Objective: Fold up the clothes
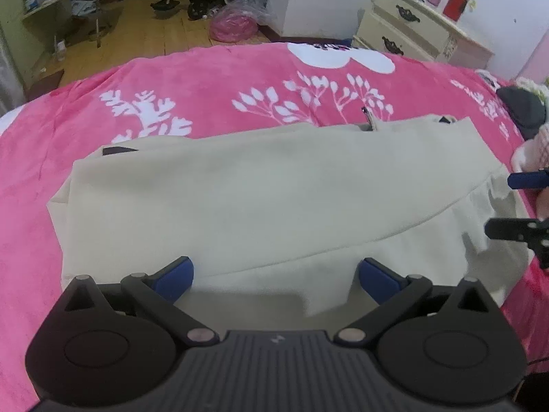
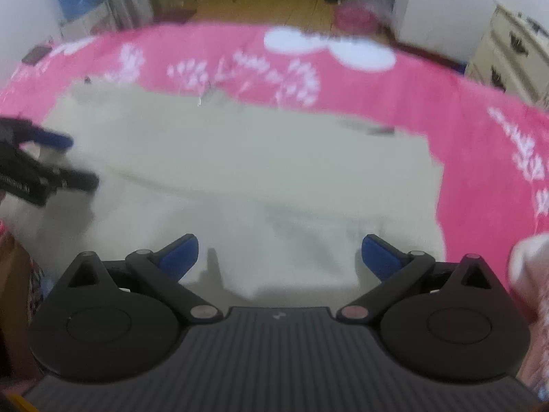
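Cloth lies flat in front of us: a cream garment [image 1: 260, 199] spread on the pink blanket [image 1: 212, 79] of the bed, one layer laid slantwise over another, so we judge a fold is already in place. Our left gripper [image 1: 274, 274] hangs over the near edge with its blue fingers [image 1: 178, 276] spread as wide as they go, nothing between them but air above the fabric. Our right gripper [image 2: 279, 257] stands just as wide and grips nothing, poised over the other end of the garment. Both point steeply down, which suits reaching for the cloth again. A white dresser [image 1: 411, 31] stands beyond the bed. The right view is blurred, so we cannot tell fine creases there.
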